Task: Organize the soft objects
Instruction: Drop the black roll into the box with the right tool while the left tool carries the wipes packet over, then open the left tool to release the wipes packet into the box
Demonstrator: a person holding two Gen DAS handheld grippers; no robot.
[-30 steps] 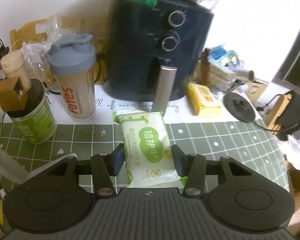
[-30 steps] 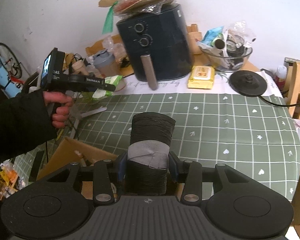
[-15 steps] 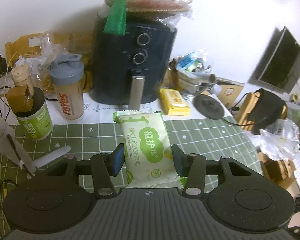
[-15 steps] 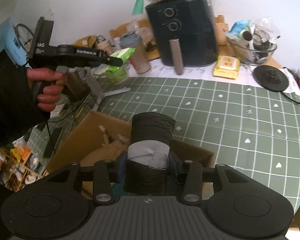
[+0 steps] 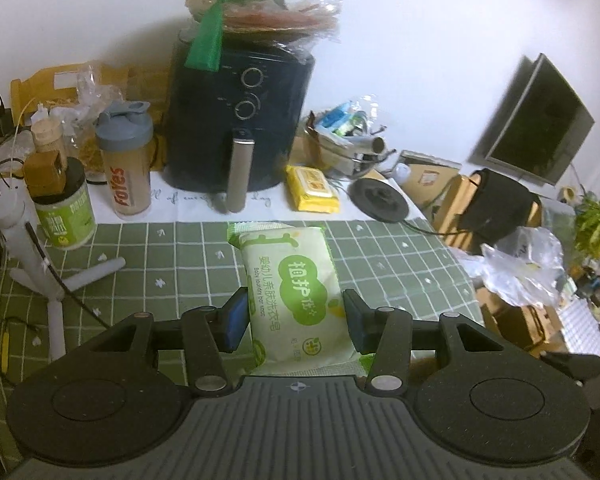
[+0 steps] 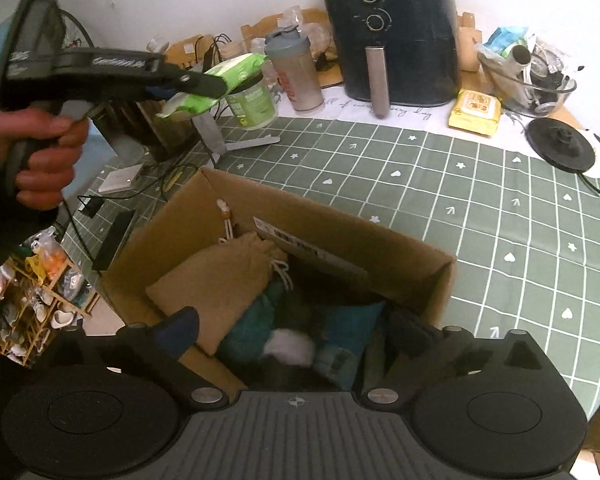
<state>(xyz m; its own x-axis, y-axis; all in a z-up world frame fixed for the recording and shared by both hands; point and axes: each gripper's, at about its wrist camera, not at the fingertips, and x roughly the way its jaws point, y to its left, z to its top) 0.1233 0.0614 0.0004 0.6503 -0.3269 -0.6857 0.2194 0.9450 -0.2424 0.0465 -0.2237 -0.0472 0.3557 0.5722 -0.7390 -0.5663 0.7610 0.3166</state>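
Cardboard walls of the box (image 6: 332, 236) are filling the lower centre of the right wrist view, and the right gripper (image 6: 296, 336) is standing over it with its jaws just sprung wide and nothing between them. The dark roll it was clamping half a second ago is gone from its fingers; a blurred dark shape with a pale patch (image 6: 290, 350) is lying among the tan pouch (image 6: 216, 284) and teal cloth inside, so that item appears delivered. The left gripper (image 5: 296, 316) is holding the green soap packet (image 5: 296, 288) at mid width, centre frame. Only the right view is showing the box; the left view is showing just tablecloth (image 5: 380, 264) and air fryer (image 5: 240, 120).
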